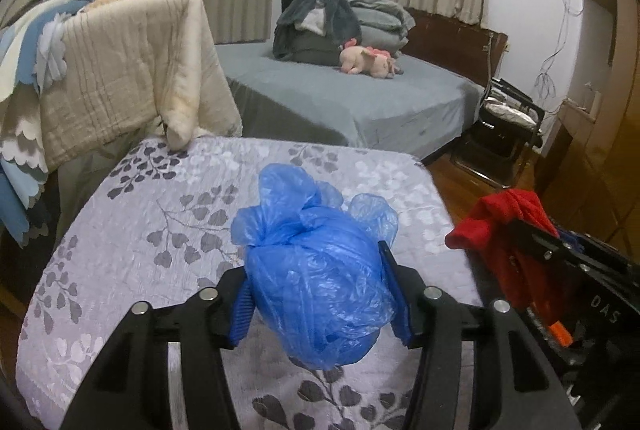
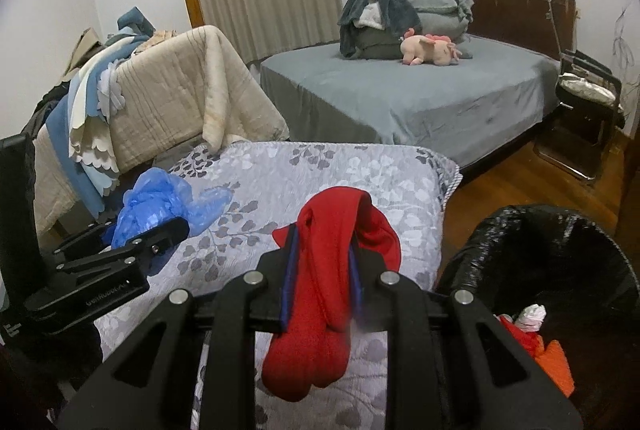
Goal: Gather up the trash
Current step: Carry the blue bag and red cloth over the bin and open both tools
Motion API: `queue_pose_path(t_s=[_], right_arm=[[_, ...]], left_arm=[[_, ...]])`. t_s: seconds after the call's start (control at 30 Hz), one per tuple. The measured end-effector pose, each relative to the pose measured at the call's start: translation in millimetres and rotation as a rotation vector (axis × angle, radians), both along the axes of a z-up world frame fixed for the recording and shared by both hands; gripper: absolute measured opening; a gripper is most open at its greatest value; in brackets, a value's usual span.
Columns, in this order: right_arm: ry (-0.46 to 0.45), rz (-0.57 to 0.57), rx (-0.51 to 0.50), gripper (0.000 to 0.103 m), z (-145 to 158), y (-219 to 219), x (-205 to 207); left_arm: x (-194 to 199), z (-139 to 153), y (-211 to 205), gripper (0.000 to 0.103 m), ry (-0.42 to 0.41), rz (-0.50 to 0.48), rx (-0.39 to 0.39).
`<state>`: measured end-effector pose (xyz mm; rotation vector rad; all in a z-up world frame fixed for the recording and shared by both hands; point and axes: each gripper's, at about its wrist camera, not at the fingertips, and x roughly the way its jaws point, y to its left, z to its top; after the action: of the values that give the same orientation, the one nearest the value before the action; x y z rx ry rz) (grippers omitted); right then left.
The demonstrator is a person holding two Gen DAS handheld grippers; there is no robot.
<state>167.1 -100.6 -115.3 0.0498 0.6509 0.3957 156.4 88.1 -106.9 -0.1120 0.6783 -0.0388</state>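
Note:
My left gripper (image 1: 320, 294) is shut on a crumpled blue plastic bag (image 1: 316, 270) and holds it above the grey leaf-patterned quilt (image 1: 140, 230). The bag also shows in the right wrist view (image 2: 160, 206), held by the left gripper (image 2: 148, 230). My right gripper (image 2: 322, 270) is shut on a red cloth (image 2: 336, 270) that hangs down between its fingers, above the quilt's right edge (image 2: 400, 174). The red cloth also shows at the right of the left wrist view (image 1: 500, 230). A bin with a black liner (image 2: 560, 250) stands low on the right and holds red, orange and white scraps (image 2: 532, 330).
A cream blanket and blue-and-white cloths (image 1: 120, 70) hang over a rack at the left. A grey bed (image 2: 420, 90) with folded bedding and a pink plush toy (image 2: 428, 48) stands behind. A black folding chair (image 2: 588, 110) stands on the wooden floor at the right.

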Motion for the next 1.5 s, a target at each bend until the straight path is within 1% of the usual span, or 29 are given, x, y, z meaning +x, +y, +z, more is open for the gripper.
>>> queue_pose_path(t_s=[0.3,0.5,0.8,1.17,1.5], right_arm=[[-0.020,-0.043,-0.008,0.021,14,-25,-30],[-0.033,-0.069,-0.007,0.021,20,-43,-53],[-0.070,-0.125,0.000,0.021,31,-76,-84],[-0.109,-0.217,0.009,0.021,40,-122,-117],[-0.134,-0.291,-0.004,0.022,45,-152,-130]], left_arm=[[-27,19,-23,0.054,-0.033,-0.029,0.003],[-44,27,-41,0.054,-0.048,-0.065,-0.009],[-68,43,-74,0.054,-0.087,-0.130,-0.005],[-84,56,-117,0.054,-0.120,-0.226,-0.006],[-89,64,-157,0.054,-0.149,-0.323,-0.007]])
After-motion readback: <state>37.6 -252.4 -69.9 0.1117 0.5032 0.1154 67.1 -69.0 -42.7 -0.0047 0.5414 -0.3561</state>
